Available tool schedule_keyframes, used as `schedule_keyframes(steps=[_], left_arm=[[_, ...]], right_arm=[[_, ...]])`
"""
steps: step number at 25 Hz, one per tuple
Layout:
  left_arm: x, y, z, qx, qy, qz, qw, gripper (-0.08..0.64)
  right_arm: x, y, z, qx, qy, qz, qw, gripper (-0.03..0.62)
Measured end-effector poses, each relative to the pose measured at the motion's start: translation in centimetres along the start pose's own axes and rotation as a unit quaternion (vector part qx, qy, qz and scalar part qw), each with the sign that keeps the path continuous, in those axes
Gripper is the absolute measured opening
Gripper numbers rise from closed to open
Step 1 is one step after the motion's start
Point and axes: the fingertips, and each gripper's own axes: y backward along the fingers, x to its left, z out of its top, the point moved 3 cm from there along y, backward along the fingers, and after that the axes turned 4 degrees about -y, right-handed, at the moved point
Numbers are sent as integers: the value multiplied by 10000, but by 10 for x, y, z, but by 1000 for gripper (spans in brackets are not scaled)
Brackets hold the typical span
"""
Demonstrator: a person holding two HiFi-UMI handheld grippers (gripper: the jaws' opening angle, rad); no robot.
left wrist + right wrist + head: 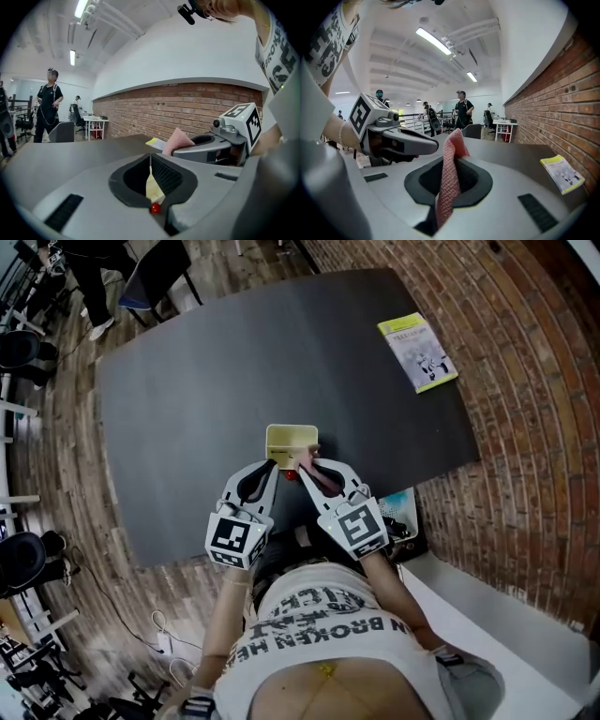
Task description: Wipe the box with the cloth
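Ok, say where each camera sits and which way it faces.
Head view: on the head, steeply down at table, box, left claw, right claw, shirt.
Left gripper view: rides left claw, facing brick wall; jaws shut on box.
Right gripper view: rides right claw, along table; jaws shut on cloth.
Each gripper view shows the other claw.

Pale yellow box (292,440), near edge pinched in left gripper (150,161) jaws, pink cloth (449,183) clamped upright in right gripper (454,140) jaws
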Motion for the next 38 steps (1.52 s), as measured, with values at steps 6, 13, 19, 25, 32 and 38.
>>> schedule_keyframes(steps=[6,13,19,25,32,38], left_arm=[[0,-17,-40,813,-648,-683,9922,-3],[-11,-42,-82,1449,-1379,-1626,9662,94],[-24,-53,-109,2204,-3075,-2301,8966,144],[-32,-63,-139,2873,-4169,-2751,8173,184],[-45,-72,-155,3090,-4586,-3106,7731,184],[-45,-76,-153,3202,-4606,-3016,7710,170]], right_arm=[[6,-6,-40,556,-249,-394,9974,17],[9,-15,-87,1099,-507,-619,9907,17],[8,-26,-118,1426,-621,-636,9858,17],[4,-36,-139,1795,-489,-528,9811,17],[4,-53,-153,1840,-326,-420,9815,17],[-2,-52,-157,1681,-541,-413,9834,17]])
